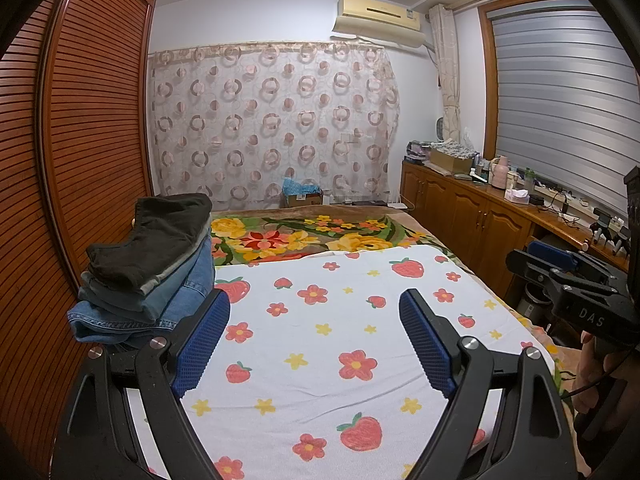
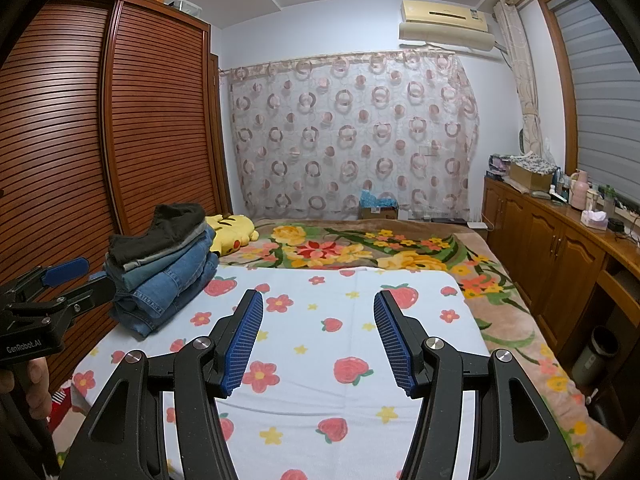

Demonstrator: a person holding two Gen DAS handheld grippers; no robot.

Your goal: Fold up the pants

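A stack of folded pants (image 1: 152,268) (image 2: 164,268) sits at the left side of the bed, blue jeans at the bottom and a dark pair on top. It rests on a white cover printed with strawberries and flowers (image 1: 328,320) (image 2: 340,320). My left gripper (image 1: 316,300) hovers over the cover just right of the stack, open with nothing between its blue pads. My right gripper (image 2: 318,300) also stands open and empty above the cover. Each gripper shows at the edge of the other's view, the right gripper (image 1: 560,268) with a hand on it, the left gripper (image 2: 72,276) close beside the stack.
A slatted wooden wardrobe (image 1: 80,140) runs along the left of the bed. A floral blanket (image 2: 360,248) covers the far part, with a yellow plush toy (image 2: 232,232) on it. Wooden cabinets (image 2: 560,248) with clutter on top line the right wall. A patterned curtain (image 1: 272,120) hangs at the back.
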